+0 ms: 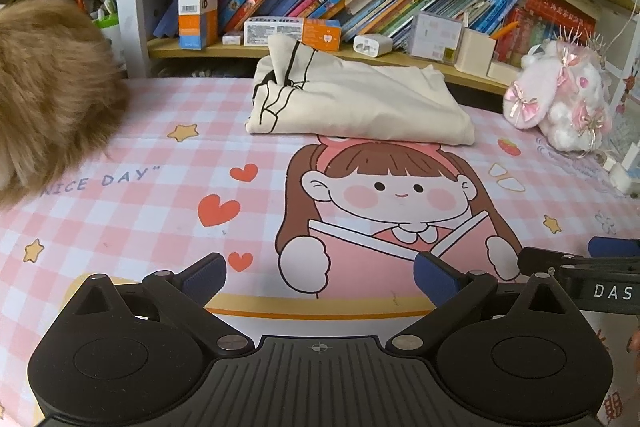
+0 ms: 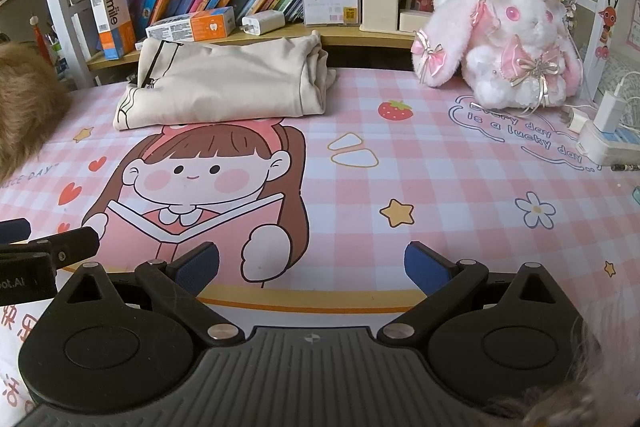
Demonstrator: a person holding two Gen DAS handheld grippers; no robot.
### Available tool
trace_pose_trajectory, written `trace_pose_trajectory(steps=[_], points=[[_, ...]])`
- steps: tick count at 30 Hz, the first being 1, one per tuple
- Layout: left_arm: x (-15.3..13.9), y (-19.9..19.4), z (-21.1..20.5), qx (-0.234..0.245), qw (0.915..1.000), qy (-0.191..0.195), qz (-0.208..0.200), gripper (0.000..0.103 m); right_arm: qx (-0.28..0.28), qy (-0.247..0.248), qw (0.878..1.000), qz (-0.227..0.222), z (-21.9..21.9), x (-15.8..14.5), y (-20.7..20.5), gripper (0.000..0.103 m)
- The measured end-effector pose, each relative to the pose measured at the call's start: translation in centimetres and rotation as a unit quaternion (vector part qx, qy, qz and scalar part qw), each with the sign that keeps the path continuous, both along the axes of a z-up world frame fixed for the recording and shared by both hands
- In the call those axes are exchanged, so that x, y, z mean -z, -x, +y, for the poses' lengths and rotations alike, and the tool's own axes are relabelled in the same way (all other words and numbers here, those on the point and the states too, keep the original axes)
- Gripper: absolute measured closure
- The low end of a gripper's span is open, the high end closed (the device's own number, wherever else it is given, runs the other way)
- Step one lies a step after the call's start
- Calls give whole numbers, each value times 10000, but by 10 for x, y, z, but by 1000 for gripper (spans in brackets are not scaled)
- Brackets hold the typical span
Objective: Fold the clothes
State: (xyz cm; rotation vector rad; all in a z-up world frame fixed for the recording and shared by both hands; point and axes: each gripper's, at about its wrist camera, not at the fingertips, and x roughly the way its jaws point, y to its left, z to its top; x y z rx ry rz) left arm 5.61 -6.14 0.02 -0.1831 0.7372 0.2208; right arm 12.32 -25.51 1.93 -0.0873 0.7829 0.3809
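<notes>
While my left gripper (image 1: pixel 320 277) hung low at the bottom centre of its view, fingers spread wide with nothing between them, the cream garment (image 1: pixel 356 103) lay folded in the upper middle of the frame, at the far edge of the pink checked mat (image 1: pixel 132 211). Its black-striped end stood up loosely at the left of the bundle, and I judged that part most likely to flop open if I caught only the top layer. A brown furry mass (image 1: pixel 48 83) filled the left edge, close enough to snag on a wide swing.

From the right wrist view, my right gripper (image 2: pixel 312 269) was equally wide and empty at bottom centre. The garment sat upper left, well apart from it. A plush rabbit (image 2: pixel 516 47) stood at upper right, and a charger block (image 2: pixel 600 131) at the right edge; a careless sideways reach could have knocked either.
</notes>
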Motion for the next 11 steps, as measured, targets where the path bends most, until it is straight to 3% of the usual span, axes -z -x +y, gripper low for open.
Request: trace_pose_trajectory(steps=[11], points=[[7,-5,2,-62,9999,98,93,0,-6,23,10000,17,1,3,-2,3]])
